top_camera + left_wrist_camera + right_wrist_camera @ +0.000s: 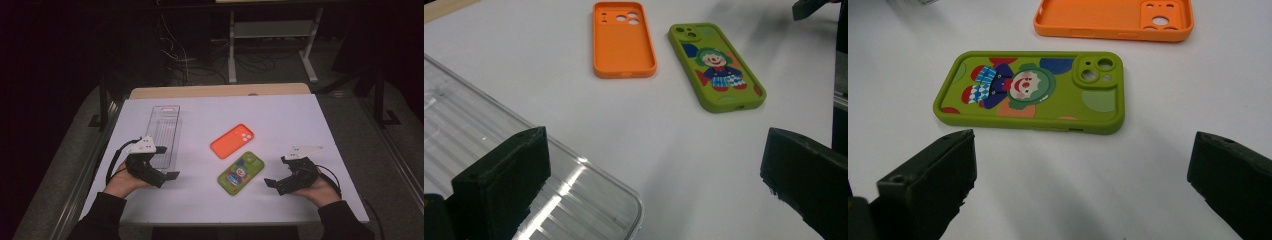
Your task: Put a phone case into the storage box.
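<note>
Green clown phone case [1033, 90] flat, just beyond right hand-held gripper [1083, 185], apart

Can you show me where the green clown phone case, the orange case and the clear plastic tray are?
green clown phone case [1020, 87], right gripper view, on the clown's face.
orange case [623, 42], left gripper view, on its hollow inside.
clear plastic tray [162, 131], high view, on its ribbed floor.

High view overhead; gripper views low, near; all share green case [241, 173].
</note>
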`<action>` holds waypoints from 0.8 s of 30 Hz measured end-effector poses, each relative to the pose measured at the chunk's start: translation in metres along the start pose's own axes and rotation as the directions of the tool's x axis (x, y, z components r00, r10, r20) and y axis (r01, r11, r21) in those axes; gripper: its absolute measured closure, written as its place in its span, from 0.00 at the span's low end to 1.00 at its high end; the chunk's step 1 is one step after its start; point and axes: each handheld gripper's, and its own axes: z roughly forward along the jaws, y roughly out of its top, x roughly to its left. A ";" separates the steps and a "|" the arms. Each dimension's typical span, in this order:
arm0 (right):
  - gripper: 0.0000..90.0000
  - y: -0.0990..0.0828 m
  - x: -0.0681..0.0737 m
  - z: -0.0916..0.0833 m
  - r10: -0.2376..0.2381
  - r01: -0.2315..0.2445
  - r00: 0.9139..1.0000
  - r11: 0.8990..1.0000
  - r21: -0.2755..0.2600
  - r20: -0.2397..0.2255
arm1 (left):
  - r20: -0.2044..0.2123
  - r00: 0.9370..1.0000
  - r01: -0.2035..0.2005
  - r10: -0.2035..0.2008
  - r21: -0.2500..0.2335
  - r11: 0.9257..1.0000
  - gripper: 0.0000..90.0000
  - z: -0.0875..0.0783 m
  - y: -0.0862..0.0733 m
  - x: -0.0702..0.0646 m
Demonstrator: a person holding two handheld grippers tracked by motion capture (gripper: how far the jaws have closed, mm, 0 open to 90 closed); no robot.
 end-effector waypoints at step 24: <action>0.15 0.021 -0.010 0.001 0.092 -0.097 0.991 0.994 0.044 0.098 | 0.010 1.000 -0.004 0.004 -0.003 1.000 0.00 0.009 -0.003 0.001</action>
